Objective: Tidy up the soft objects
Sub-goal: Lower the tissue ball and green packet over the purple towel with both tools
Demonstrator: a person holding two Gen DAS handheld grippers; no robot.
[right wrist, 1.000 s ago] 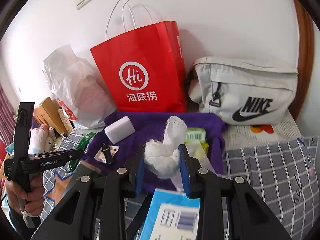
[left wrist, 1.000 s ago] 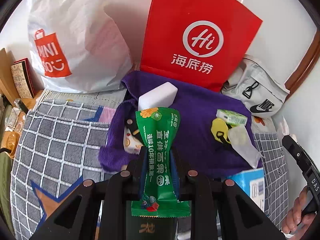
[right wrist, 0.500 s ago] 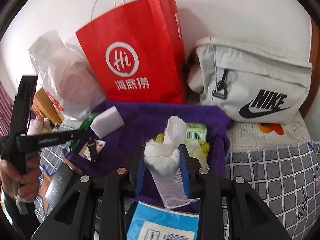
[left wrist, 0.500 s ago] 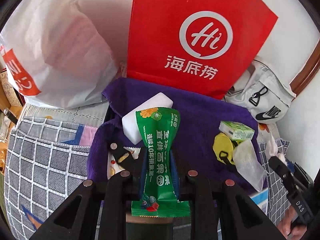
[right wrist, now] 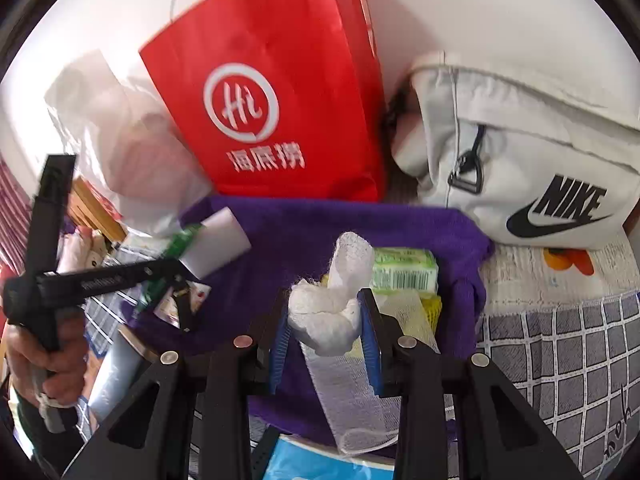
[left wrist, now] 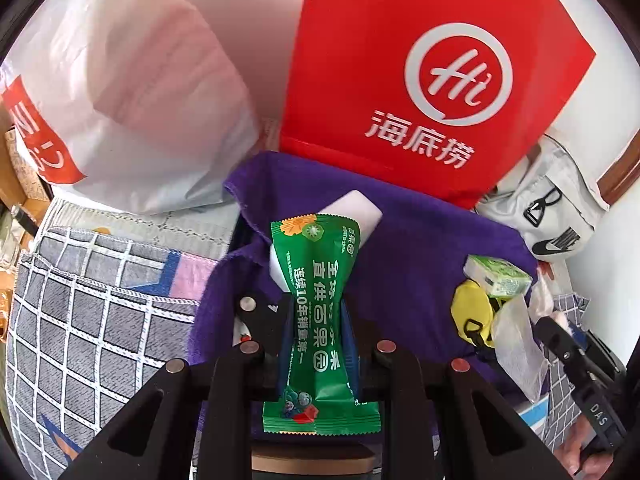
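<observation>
Left gripper point(left wrist: 316, 332) jaws clamped on green packet point(left wrist: 318, 320); right gripper point(right wrist: 325, 332) jaws clamped on gauze wad point(right wrist: 332, 304) (above purple towel point(right wrist: 300, 236)).

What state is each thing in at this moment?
left gripper: shut on the green snack packet
green snack packet: pinched at its middle, upright
right gripper: shut on the white gauze wad
white gauze wad: squeezed, tail hanging down
purple towel: spread flat, left edge rumpled
red paper bag: standing upright
white Nike bag: zipped shut

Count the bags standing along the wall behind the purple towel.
3. The white plastic bag is on the left, the red paper bag in the middle, and the pale grey zip bag on the right. More may be hidden behind them.
</observation>
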